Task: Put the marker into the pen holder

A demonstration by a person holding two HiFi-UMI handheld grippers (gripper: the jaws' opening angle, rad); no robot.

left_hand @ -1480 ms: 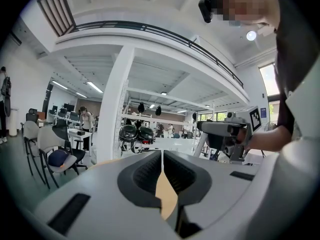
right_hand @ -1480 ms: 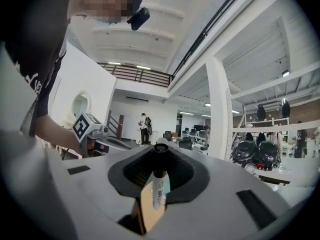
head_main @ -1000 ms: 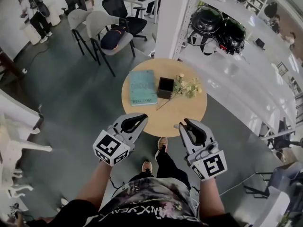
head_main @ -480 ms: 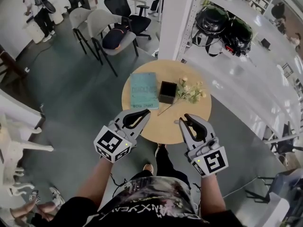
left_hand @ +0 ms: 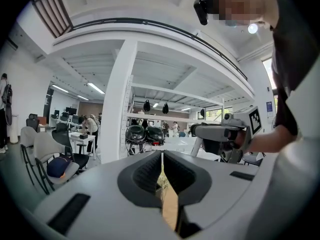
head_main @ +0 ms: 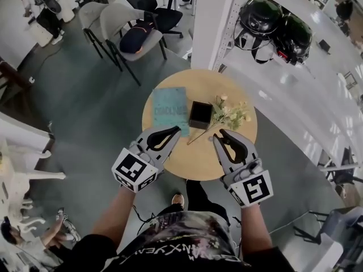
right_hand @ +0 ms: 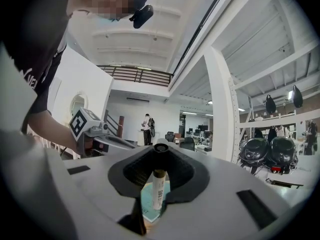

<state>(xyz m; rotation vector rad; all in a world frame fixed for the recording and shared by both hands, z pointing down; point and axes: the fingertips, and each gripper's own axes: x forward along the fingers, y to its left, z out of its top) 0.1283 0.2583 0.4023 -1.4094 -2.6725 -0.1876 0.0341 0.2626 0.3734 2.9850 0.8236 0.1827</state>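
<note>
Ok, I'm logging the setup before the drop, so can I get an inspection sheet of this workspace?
Surface: round wooden table, standing on a grey floor.
Job's things: marker between the right gripper's jaws; black pen holder upright mid-table.
Clutter: teal book left of the pen holder, flowers right of it.
Grippers: right gripper shut on the marker; left gripper shut, empty.
Cables: nothing seen on the table.
Surroundings: chairs, white pillar, helmets on shelving.
</note>
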